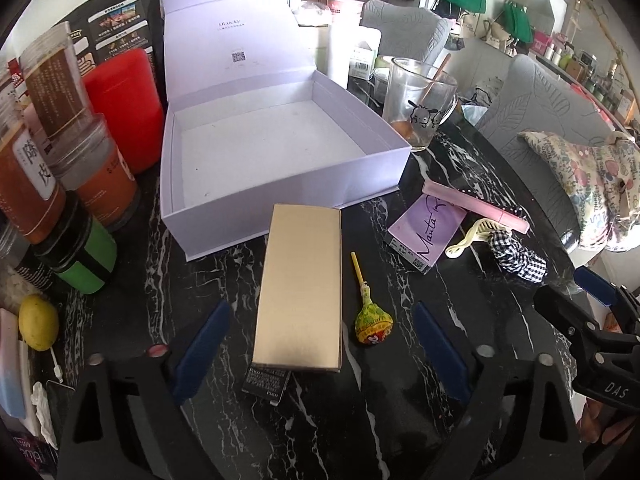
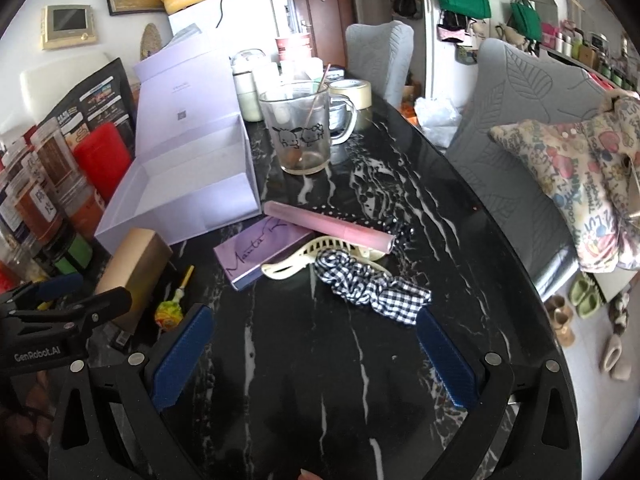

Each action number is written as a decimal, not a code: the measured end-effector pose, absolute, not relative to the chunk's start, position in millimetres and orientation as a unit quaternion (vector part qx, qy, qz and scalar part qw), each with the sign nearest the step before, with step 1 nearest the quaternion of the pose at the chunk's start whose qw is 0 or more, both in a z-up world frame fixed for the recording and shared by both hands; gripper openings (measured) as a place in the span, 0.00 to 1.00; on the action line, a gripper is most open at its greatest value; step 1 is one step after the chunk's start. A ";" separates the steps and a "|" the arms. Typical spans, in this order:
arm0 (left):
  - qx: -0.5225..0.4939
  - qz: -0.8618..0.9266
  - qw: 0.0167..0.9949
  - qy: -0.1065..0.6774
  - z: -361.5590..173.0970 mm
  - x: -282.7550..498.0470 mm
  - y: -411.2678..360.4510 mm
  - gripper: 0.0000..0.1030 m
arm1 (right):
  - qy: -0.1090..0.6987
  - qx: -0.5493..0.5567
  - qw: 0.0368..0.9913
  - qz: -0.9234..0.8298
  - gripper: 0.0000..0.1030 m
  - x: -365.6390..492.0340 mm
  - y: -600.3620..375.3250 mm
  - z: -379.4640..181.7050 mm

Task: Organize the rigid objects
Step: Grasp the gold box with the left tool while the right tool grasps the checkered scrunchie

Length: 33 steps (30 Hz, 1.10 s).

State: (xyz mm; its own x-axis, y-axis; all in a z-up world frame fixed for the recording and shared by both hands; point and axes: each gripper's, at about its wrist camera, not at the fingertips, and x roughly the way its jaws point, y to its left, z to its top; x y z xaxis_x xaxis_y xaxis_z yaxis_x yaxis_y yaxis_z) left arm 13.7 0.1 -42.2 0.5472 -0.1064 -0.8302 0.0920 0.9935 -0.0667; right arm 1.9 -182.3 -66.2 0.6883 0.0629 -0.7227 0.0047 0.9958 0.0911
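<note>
Both jaws stand wide open with nothing in them. My left gripper (image 1: 320, 354) straddles the near end of the long gold cardboard box (image 1: 300, 288), pads clear of its sides; my right gripper (image 2: 316, 356) hangs over bare black marble table (image 2: 360, 184). That gold box lies flat just in front of the open lilac gift box (image 1: 256, 148). I'd guess it's light, stiff, a bit slick, so squeeze the long sides gently. Green-wrapped lollipop (image 1: 374, 322) sits just beside it, so watch that.
</note>
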 end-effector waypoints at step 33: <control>-0.031 -0.073 0.861 0.503 -62.0 42.0 7.8 0.45 | 0.403 0.034 0.914 -0.016 1.00 49.9 -218.9 -104.0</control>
State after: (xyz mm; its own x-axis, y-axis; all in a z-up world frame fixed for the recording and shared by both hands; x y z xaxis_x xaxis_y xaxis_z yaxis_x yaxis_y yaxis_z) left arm 42.0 7.8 -62.0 0.4832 -0.1556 -0.8616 0.0940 0.9876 -0.1256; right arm 49.9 -218.9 -104.0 0.6743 -0.0019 -0.7384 0.0568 0.9972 0.0493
